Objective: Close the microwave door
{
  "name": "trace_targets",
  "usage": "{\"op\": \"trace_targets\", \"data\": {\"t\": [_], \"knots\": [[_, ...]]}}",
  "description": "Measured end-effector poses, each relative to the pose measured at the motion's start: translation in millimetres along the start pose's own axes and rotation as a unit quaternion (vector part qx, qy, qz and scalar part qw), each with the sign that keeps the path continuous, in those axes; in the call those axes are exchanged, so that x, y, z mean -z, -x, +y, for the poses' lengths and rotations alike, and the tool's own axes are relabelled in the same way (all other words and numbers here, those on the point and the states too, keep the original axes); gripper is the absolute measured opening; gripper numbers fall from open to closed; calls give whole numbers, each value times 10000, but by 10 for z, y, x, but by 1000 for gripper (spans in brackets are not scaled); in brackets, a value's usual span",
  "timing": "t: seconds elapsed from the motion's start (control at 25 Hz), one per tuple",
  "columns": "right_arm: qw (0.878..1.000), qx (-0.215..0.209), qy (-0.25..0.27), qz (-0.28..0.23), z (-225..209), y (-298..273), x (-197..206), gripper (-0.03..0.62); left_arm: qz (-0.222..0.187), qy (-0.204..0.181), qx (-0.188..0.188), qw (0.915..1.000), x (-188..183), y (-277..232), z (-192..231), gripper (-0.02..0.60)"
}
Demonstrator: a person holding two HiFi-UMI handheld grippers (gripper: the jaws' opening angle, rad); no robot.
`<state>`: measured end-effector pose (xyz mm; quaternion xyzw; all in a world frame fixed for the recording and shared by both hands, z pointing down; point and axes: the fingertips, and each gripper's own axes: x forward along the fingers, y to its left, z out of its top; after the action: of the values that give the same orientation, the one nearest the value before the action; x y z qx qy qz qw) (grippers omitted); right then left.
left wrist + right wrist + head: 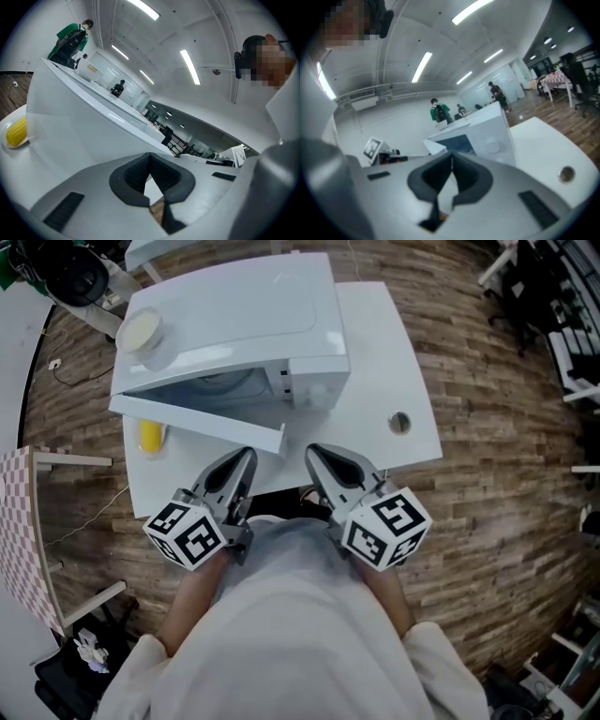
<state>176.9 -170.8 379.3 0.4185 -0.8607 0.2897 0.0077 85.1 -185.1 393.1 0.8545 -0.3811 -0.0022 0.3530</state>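
Microwave door point(197, 423) is noted swung open before the microwave point(244, 315), judged stiff, light, best pushed at its free edge; left claw point(247, 457) and right claw point(314, 452) are held clenched, empty, just beside that edge.

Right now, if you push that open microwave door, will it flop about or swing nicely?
The door looks like a flat, stiff panel, so it would probably swing in one piece, not flop. It seems hinged at the microwave's left side, so a push near its free right edge should turn it easily. The microwave looks bulky, so it likely stays put.
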Motion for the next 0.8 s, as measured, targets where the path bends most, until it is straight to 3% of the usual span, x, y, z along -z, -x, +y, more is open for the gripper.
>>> {"op": "trace_targets", "data": {"t": [0.8], "knots": [[9995,-59,97,289,-76,-177,35,23,-40,44,77,10000,-111,-200,42,14]]}}
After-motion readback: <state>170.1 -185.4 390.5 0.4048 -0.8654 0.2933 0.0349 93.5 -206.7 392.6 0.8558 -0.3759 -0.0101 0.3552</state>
